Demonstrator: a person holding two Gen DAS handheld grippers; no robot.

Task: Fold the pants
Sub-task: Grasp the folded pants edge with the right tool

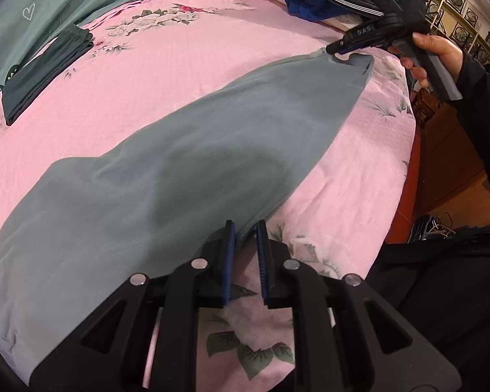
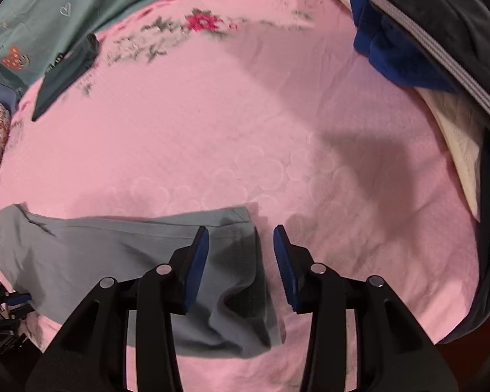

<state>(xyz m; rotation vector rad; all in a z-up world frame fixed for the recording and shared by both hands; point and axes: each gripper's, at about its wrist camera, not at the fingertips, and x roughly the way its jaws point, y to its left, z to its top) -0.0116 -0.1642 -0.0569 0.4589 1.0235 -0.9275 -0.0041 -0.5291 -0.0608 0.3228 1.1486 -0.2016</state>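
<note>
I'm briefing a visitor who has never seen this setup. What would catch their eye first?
The grey pants stretch diagonally across the pink floral bedspread. The left gripper sits at their near edge, the right gripper at the far end. A folded dark garment lies at the bedspread's far left; a clothes pile sits at the far right.
</note>
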